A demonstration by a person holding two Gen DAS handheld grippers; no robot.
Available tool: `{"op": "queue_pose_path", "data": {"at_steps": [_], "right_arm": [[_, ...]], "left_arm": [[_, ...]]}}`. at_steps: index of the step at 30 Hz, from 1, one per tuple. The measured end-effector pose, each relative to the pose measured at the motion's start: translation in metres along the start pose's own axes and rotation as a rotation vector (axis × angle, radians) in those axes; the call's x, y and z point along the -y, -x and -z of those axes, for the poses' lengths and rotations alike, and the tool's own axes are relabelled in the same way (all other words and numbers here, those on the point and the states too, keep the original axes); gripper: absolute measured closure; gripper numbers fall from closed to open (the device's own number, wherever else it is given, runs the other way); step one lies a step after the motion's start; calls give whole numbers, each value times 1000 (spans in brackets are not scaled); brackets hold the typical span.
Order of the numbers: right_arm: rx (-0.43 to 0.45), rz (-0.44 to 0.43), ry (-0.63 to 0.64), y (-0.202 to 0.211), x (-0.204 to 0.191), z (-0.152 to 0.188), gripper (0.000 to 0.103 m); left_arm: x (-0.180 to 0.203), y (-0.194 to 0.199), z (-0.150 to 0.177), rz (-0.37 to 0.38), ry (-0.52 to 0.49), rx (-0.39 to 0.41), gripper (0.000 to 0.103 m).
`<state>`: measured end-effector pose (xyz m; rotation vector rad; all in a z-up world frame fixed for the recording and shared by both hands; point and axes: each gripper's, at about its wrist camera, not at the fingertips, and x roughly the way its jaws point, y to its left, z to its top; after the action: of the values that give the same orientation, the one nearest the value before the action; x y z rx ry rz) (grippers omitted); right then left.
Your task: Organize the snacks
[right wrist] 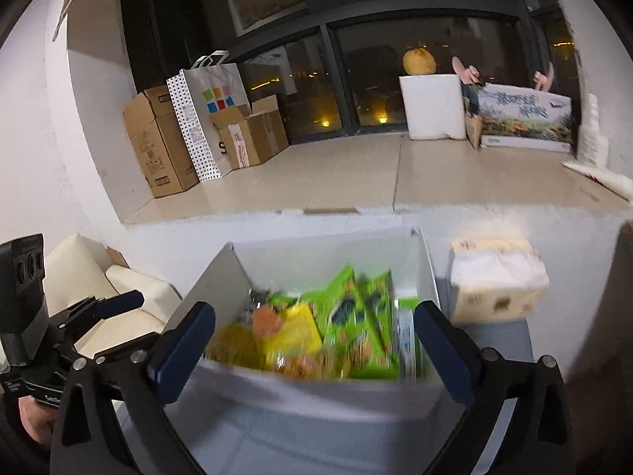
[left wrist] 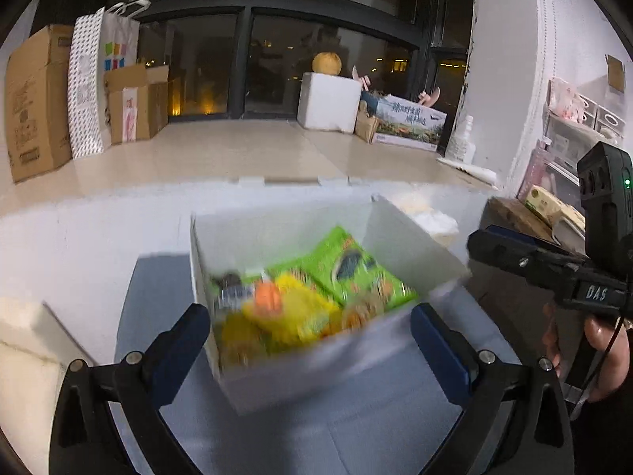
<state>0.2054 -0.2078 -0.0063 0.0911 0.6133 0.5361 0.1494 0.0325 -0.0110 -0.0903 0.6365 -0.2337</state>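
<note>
A white open box (left wrist: pixel 399 237) stands in front of both grippers, also in the right wrist view (right wrist: pixel 316 392). It holds snack packs: green packets (left wrist: pixel 348 265) (right wrist: pixel 356 316), yellow packets (left wrist: pixel 300 312) (right wrist: pixel 292 332) and an orange item (left wrist: pixel 267 295). The contents are blurred. My left gripper (left wrist: pixel 310 340) is open and empty, its fingers astride the box's near side. My right gripper (right wrist: pixel 314 340) is open and empty, just before the box's near wall. The right gripper shows at the right of the left wrist view (left wrist: pixel 478 243), the left gripper at the left of the right wrist view (right wrist: pixel 134 301).
A tissue pack (right wrist: pixel 494 281) lies right of the box. A cream cushion (right wrist: pixel 95 277) is at the left. Behind, on a tiled ledge, stand cardboard boxes (right wrist: pixel 158 138), a paper bag (right wrist: pixel 209 114), a white foam box (right wrist: pixel 433 107) and a printed carton (right wrist: pixel 526 118). Shelves (left wrist: pixel 573 138) stand at right.
</note>
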Motion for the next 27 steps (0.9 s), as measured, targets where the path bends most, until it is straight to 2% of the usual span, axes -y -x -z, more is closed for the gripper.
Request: {"op": "queue_pose_path", "data": {"at_steps": [5,10,13,16,18,20,24,27], "right_arm": [[-57,47,15,29,-3,62,0],[-146,99,2,45,10,126,0],[-178,96,-50,56,18,156,0],[-179,101,-81,68,20,169,0],[-163,109,-58,76,15,168,0],[-134,120,-27,83,7,163,0],[-56,122,49,105,-20,142,0],[-17,113,82,117,-40,128,0]], "left_arm": [[3,20,64,-25,34,-39,0],[1,23,134,-64,58,-135,0],[-2,26,158,-61,102,-173,0],[3,33,165,-72,110,-171,0],[11,41,162,-95,81,-144,0],[19,52,153,-111,46,-103,0],[43,77,127,-85,-1,-15,0],[65,96,106,-98,-17,41,0]]}}
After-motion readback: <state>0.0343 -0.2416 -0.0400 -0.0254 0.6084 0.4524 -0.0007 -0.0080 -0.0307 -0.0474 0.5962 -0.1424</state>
